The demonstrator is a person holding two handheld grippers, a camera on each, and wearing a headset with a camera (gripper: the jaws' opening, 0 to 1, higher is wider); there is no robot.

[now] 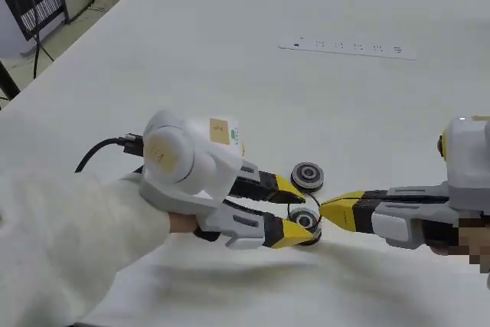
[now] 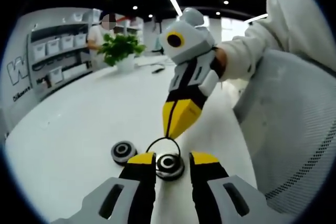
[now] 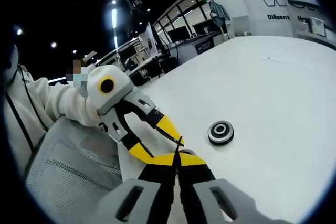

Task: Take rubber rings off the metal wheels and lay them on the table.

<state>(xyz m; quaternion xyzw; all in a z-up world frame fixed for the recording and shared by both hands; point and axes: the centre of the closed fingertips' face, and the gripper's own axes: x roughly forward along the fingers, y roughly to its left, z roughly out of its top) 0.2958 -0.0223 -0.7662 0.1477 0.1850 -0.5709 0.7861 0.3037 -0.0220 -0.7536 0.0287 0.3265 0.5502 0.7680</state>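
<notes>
A metal wheel (image 1: pixel 305 221) lies near the table's front edge, and my left gripper (image 1: pixel 295 212) is shut on it, one yellow jaw on each side. In the left gripper view the same wheel (image 2: pixel 169 165) sits between my jaw tips. Its thin black rubber ring (image 2: pixel 163 142) is pulled off one side into a loop. My right gripper (image 1: pixel 325 208) comes in from the right, shut on that ring. The ring (image 3: pixel 181 141) shows as a thin black line just above the closed right gripper (image 3: pixel 178 157). A second wheel (image 1: pixel 307 176) with its ring on lies flat just beyond.
A white power strip (image 1: pixel 348 47) lies far back on the white table (image 1: pixel 230 74). A person's white sleeve (image 1: pixel 69 250) covers the near left corner. A mesh chair back (image 2: pixel 294 129) stands close to the table's edge.
</notes>
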